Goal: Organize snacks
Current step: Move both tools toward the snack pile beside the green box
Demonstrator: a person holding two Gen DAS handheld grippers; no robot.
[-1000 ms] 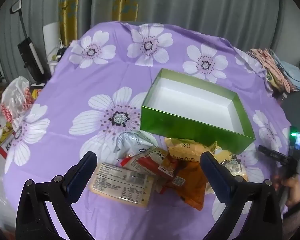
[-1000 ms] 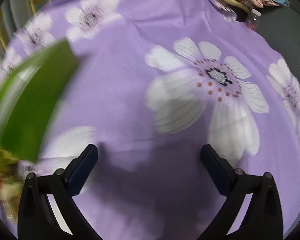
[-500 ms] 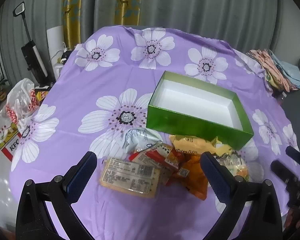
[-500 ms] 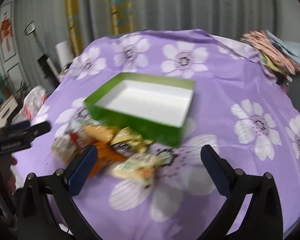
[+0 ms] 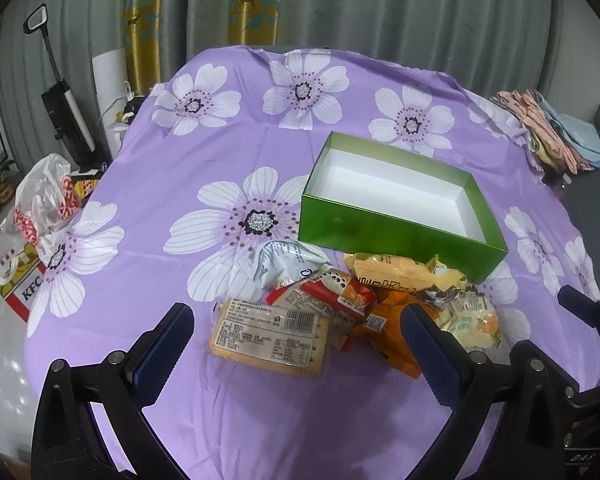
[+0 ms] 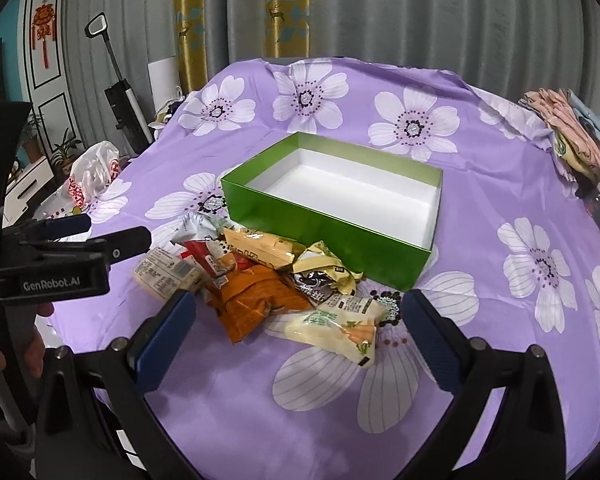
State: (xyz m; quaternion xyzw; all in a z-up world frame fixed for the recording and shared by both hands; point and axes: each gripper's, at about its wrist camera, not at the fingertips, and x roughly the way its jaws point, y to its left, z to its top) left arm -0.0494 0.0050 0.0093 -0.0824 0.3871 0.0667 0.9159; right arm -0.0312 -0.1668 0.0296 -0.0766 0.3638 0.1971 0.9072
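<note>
An empty green box [image 5: 396,236] [image 6: 324,232] with a white inside sits on the purple flowered tablecloth. In front of it lies a heap of snack packets: a tan cracker pack [image 5: 270,336] [image 6: 166,276], an orange packet [image 5: 392,340] [image 6: 256,300], a yellow packet [image 5: 396,274] [image 6: 260,250], a silver-white bag [image 5: 284,258] and a pale green-print packet [image 5: 474,320] [image 6: 336,322]. My left gripper [image 5: 296,352] hangs open above the near edge of the heap. My right gripper [image 6: 296,332] is open too, hovering near the pale packet. Neither touches anything.
The round table's cloth [image 5: 204,168] drops off at the near and left edges. Folded fabrics [image 5: 548,132] [image 6: 572,136] lie at the far right. A plastic bag [image 5: 46,200] and a KFC box [image 5: 20,284] stand on the floor to the left, with a vacuum [image 5: 66,116] behind.
Both grippers have pulled back and risen. The right view swung from bare cloth beside the box to face the box and the snack heap. Nothing on the table has shifted.
</note>
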